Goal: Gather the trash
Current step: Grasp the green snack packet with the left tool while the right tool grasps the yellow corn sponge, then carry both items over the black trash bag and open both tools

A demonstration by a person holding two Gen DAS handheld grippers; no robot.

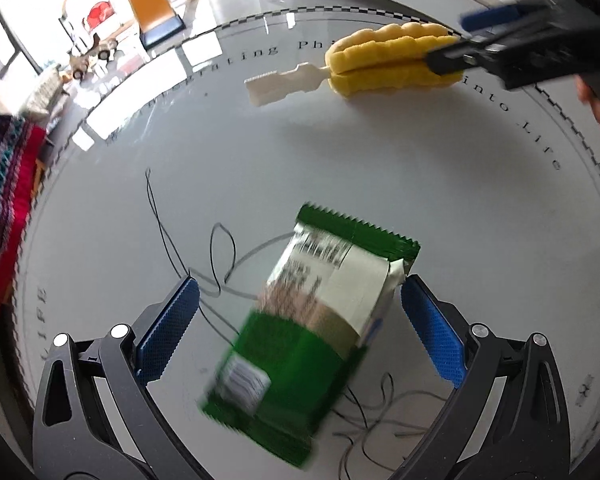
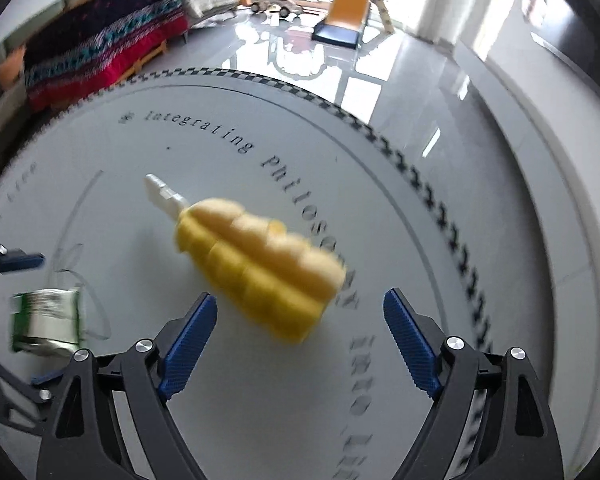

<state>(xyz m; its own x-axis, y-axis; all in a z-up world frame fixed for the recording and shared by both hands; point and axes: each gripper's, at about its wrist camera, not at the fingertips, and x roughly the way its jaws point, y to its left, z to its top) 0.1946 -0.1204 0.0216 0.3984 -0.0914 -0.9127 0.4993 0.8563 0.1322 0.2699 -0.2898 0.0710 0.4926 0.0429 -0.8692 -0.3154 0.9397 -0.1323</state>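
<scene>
A green-and-white wrapper (image 1: 312,320), blurred, lies between the wide-open, empty left tongs (image 1: 296,328). The right tongs (image 2: 300,344), also wide open and empty, frame a blurred yellow corn-shaped ice pop (image 2: 260,272) on the table (image 2: 140,208).

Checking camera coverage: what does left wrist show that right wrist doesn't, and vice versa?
Left wrist only: the green wrapper's full face with its white label, lying between the open left gripper's fingers, and thin dark squiggly lines on the table beside it.

Right wrist only: the open right gripper straddling the yellow corn-shaped toy, plus the white wall at right.

Both: the toy with its white handle, the wrapper, the round white table with printed lettering, the patterned blanket, the orange chair.
</scene>
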